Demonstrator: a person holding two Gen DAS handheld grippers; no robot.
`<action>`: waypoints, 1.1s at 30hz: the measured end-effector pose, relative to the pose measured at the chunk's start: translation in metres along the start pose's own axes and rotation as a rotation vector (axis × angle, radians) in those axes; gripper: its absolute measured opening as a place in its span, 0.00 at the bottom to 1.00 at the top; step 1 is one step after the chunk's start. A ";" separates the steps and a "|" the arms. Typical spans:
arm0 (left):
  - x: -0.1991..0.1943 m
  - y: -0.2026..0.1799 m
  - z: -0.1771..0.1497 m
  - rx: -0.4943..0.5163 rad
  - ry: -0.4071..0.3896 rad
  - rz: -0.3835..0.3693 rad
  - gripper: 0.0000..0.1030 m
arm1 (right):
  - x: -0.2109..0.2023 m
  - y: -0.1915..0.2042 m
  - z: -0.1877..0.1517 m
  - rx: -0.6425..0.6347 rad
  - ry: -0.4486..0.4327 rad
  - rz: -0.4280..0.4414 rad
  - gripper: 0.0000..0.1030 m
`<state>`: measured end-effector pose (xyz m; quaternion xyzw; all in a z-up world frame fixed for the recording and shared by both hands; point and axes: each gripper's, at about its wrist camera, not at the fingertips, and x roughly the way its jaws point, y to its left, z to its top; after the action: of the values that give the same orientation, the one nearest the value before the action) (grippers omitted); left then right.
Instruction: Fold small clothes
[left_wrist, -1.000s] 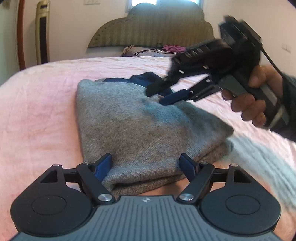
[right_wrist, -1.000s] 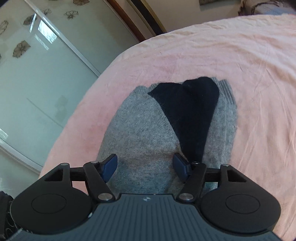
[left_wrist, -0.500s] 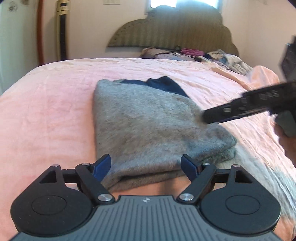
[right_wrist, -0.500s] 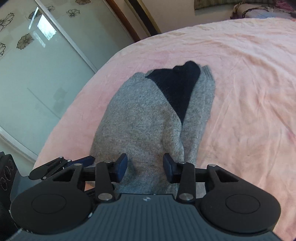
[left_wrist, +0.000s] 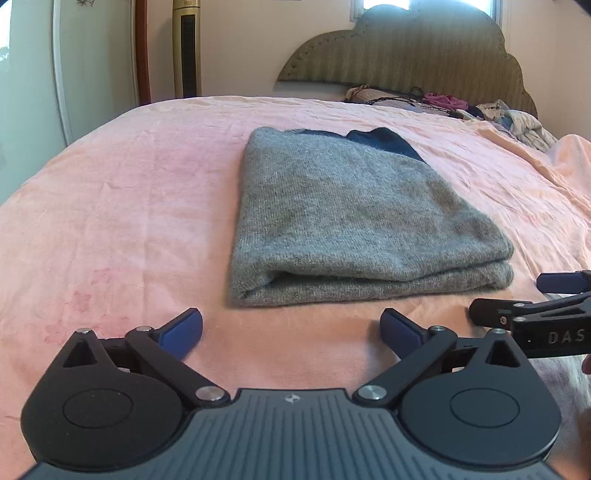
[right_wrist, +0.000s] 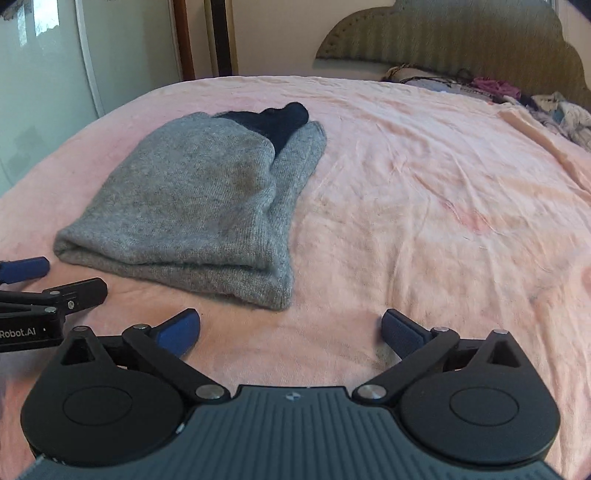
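— What is on the bed?

— A gray sweater. It is soft and fuzzy, and it is folded into a thick flat stack.

— How is it lying?

— Flat on the pink bed cover. The folded edges face us, one layer on top of another.

— Is it all gray?

— No. A dark blue part sticks out at the far end. Nothing is touching the sweater.

- Bare pink bedspread fills the right half of the right wrist view, open for passing.
- A folded grey sweater blocks the centre of the left wrist view.
- Loose clothes crowd the upper right, below the headboard.
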<state>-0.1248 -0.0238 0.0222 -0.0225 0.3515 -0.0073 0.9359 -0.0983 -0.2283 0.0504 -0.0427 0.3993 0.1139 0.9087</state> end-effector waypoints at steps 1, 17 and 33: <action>0.000 0.001 0.000 -0.004 -0.002 -0.003 1.00 | 0.001 0.002 -0.001 0.009 -0.010 -0.013 1.00; 0.000 -0.002 -0.001 0.004 -0.003 0.013 1.00 | -0.002 0.007 -0.012 0.044 -0.085 -0.058 1.00; -0.001 -0.003 -0.003 0.000 -0.007 0.021 1.00 | -0.005 0.010 -0.015 0.071 -0.091 -0.078 1.00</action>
<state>-0.1278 -0.0270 0.0207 -0.0189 0.3485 0.0029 0.9371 -0.1147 -0.2215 0.0444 -0.0206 0.3593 0.0659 0.9307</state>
